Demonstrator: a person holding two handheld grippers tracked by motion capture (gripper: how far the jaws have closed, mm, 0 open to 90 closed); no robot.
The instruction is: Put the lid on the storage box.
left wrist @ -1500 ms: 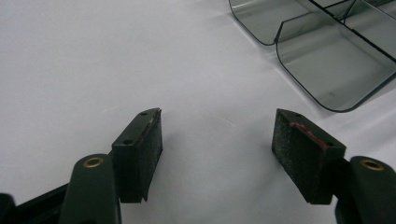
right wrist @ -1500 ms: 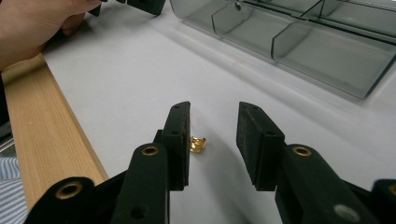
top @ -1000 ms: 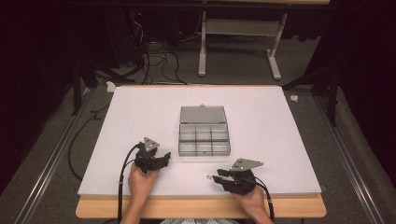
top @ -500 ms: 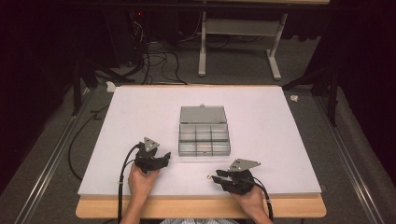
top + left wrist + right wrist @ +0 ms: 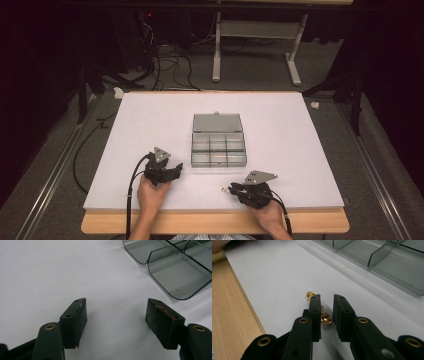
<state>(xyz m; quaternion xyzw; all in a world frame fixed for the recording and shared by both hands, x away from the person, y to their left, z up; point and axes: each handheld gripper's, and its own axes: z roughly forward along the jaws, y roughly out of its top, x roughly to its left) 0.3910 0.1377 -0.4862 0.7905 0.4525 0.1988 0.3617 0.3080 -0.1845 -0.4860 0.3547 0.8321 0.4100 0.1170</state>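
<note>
Right gripper view | right tool (image 5: 327, 307) just closing around gold fitting (image 5: 325, 318), gap remaining | left tool (image 5: 116, 315) open, empty

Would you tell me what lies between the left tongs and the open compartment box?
Nothing: in the left gripper view, bare white mat runs from the left tongs to the compartment box.

This looks like a lab or recording studio. A wooden table (image 5: 215, 222) topped with a white sheet (image 5: 150, 120) stands on grey carpet (image 5: 50, 165), ringed by black curtains (image 5: 385, 60). Black cables (image 5: 165, 65) trail across the floor beside the white metal legs of another desk (image 5: 295, 65).
</note>
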